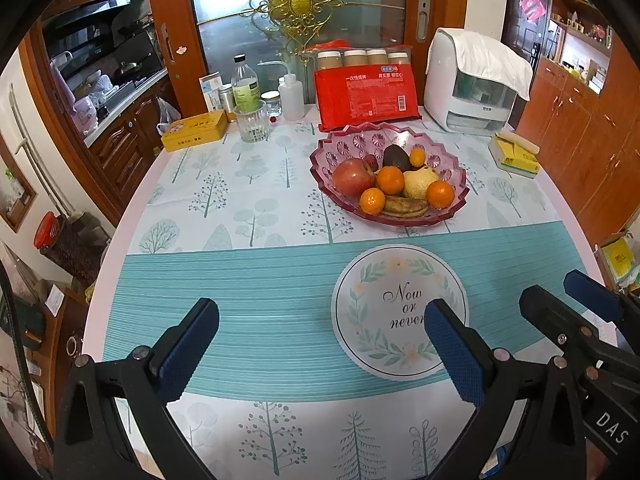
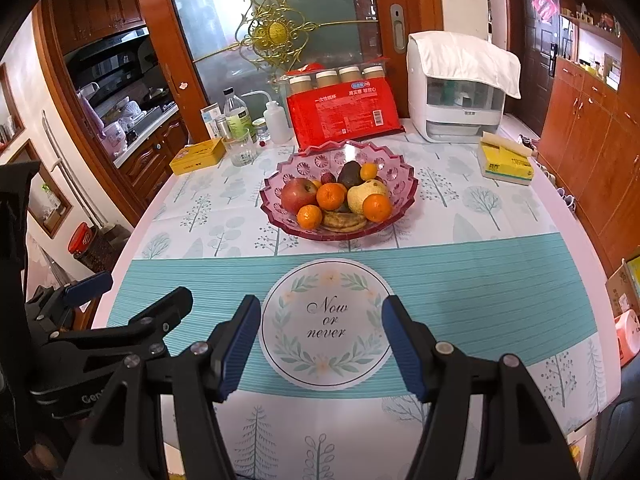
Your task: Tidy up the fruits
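A pink glass fruit bowl (image 1: 456, 208) (image 2: 280, 172) stands mid-table. It holds a red apple (image 1: 353, 178) (image 2: 298, 195), several oranges (image 1: 390, 179) (image 2: 330, 196), a yellow pear (image 1: 418, 181) (image 2: 362, 196), a dark avocado (image 1: 396, 157) (image 2: 349, 174) and a browned banana (image 1: 404, 206) (image 2: 344, 220). My left gripper (image 1: 320, 344) is open and empty above the near table edge. My right gripper (image 2: 322, 344) is open and empty beside it, over the round "Now or never" print (image 2: 326, 322) (image 1: 394, 308). The right gripper also shows in the left view (image 1: 580, 300).
At the back stand a red package (image 1: 366, 96), a white appliance (image 1: 472, 92), a glass (image 1: 251, 122), bottles (image 1: 245, 84), a yellow tin (image 1: 194, 130) and a yellow tissue box (image 1: 516, 154). Wooden cabinets (image 2: 592, 132) line the right.
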A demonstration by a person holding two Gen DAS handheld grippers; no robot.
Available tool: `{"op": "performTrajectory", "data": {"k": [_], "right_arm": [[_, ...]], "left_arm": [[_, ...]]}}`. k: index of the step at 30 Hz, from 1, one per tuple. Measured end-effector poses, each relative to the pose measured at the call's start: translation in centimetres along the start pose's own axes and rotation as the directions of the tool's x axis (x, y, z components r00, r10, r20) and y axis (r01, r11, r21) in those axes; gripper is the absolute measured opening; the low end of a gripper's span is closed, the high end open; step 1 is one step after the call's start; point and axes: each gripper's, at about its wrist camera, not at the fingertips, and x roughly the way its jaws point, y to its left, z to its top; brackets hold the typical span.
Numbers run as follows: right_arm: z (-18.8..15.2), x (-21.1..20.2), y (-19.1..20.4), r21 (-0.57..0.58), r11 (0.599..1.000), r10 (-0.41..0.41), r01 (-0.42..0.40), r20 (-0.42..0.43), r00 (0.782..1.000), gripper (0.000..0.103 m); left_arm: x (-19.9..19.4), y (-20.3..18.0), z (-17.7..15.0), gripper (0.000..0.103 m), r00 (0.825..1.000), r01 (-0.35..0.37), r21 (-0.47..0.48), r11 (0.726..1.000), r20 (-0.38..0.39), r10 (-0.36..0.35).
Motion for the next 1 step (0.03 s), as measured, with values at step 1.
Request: {"op": "performTrajectory", "data": {"k": [1], "right_arm": [[-0.02, 0.0, -0.03, 0.0, 1.0, 0.001, -0.001, -0.001, 1.0, 0.064]], "left_arm": [[-0.01, 0.19, -0.01, 0.102, 1.0, 0.003, 0.002, 1.0, -0.002, -0.003]]}}
